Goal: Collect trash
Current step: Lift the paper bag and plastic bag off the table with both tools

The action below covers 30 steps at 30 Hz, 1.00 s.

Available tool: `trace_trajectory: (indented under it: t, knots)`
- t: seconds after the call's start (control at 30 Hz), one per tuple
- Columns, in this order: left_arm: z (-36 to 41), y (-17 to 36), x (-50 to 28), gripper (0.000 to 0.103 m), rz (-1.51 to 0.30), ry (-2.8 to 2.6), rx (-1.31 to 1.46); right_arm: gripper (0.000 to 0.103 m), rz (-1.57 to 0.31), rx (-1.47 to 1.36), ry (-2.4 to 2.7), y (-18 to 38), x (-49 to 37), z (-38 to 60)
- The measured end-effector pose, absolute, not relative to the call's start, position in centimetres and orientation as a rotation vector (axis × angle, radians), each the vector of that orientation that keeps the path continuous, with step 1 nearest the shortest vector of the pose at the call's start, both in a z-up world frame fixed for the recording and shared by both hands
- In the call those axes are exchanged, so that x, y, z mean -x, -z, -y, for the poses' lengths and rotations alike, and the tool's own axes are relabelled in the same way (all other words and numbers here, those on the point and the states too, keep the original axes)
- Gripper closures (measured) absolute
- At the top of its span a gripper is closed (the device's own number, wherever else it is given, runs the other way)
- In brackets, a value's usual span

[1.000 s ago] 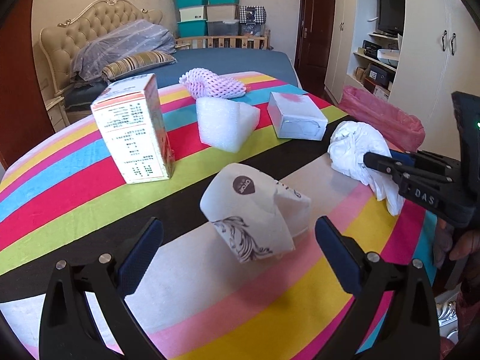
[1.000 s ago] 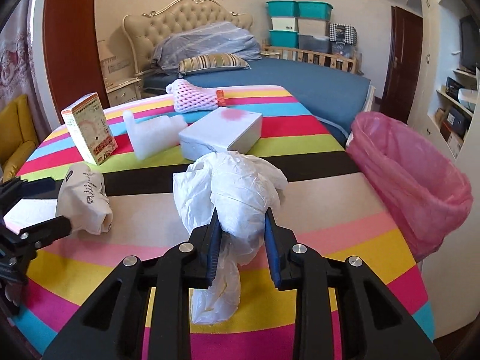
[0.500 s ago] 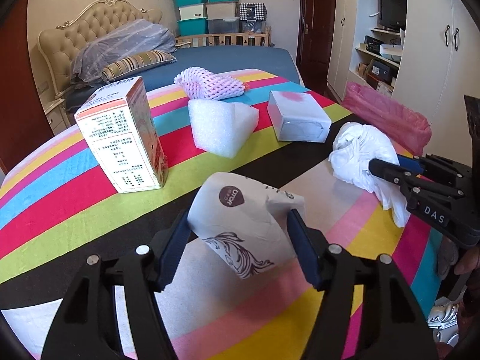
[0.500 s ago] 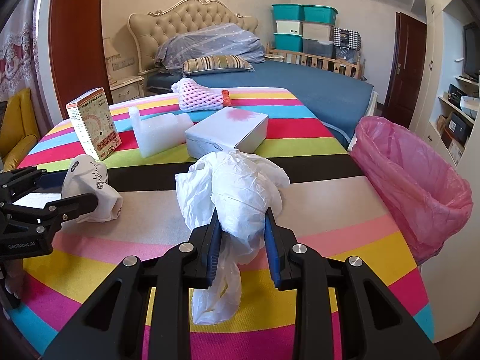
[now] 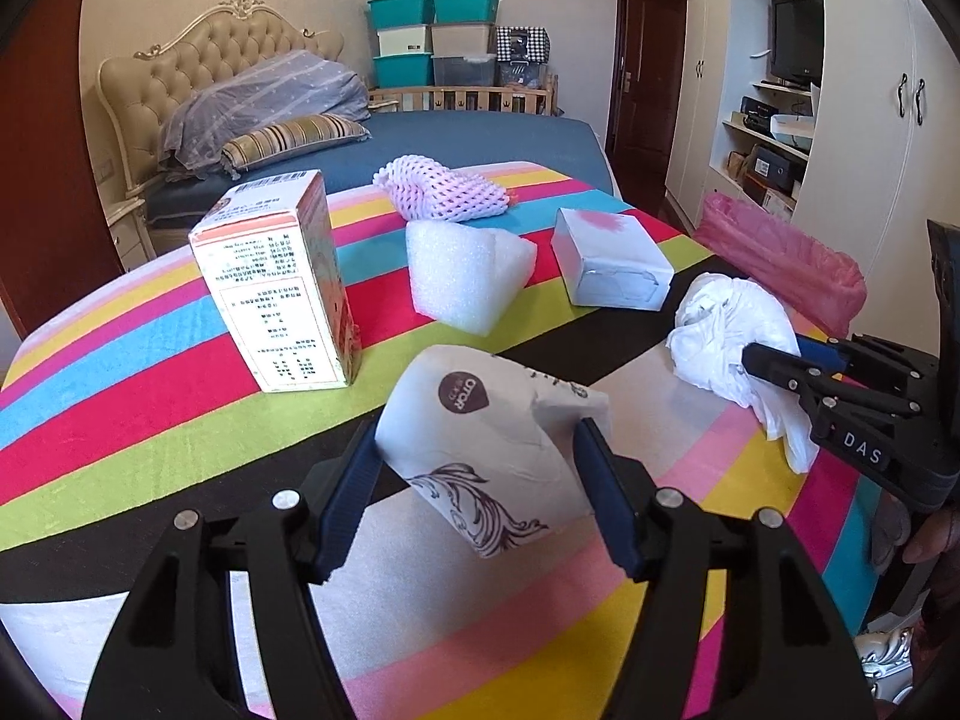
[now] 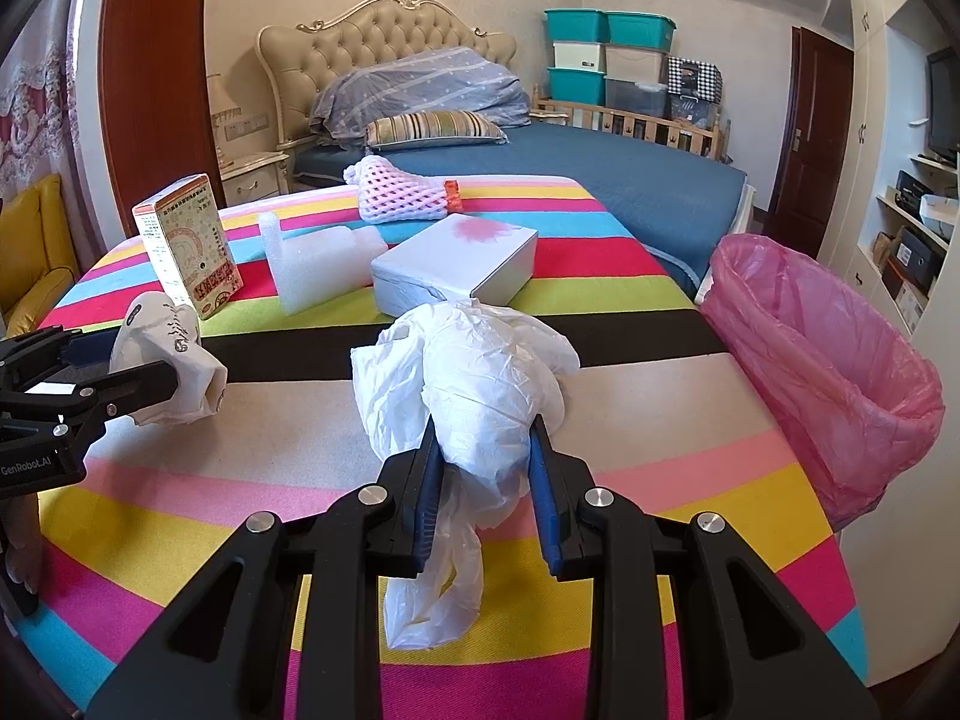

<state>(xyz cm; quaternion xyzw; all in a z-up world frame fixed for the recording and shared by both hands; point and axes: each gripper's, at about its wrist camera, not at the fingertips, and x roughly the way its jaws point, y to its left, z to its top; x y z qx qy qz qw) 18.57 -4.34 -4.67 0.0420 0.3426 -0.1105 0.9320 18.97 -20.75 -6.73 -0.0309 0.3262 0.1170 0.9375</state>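
Note:
My left gripper (image 5: 477, 468) is shut on a crumpled white paper bag (image 5: 480, 420) with a brown logo, lifted slightly above the striped tablecloth; both also show in the right wrist view, the bag (image 6: 165, 354) held by the gripper (image 6: 147, 369). My right gripper (image 6: 483, 456) is shut on a crumpled white plastic bag (image 6: 474, 378), also seen in the left wrist view (image 5: 726, 330). A pink-lined trash bin (image 6: 828, 372) stands off the table's right edge.
On the table stand a tall printed carton (image 5: 282, 282), a white foam piece (image 5: 462, 276), a white flat box (image 5: 612, 264) and a pink foam net (image 5: 438, 198). A bed (image 6: 570, 162) lies behind, cupboards (image 5: 840, 90) at the right.
My left gripper has closed from wide open onto the paper bag and lifted it a little. My right gripper has kept its hold on the plastic bag.

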Motion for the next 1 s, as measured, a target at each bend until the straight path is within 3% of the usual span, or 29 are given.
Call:
trace_trajectory:
  t: [1.0]
  knots:
    - [6.7,3.7,-16.3,0.039,-0.617,0.21,-0.16,0.076,-0.52,-0.004,-0.27,4.5,-14.9,23.6]
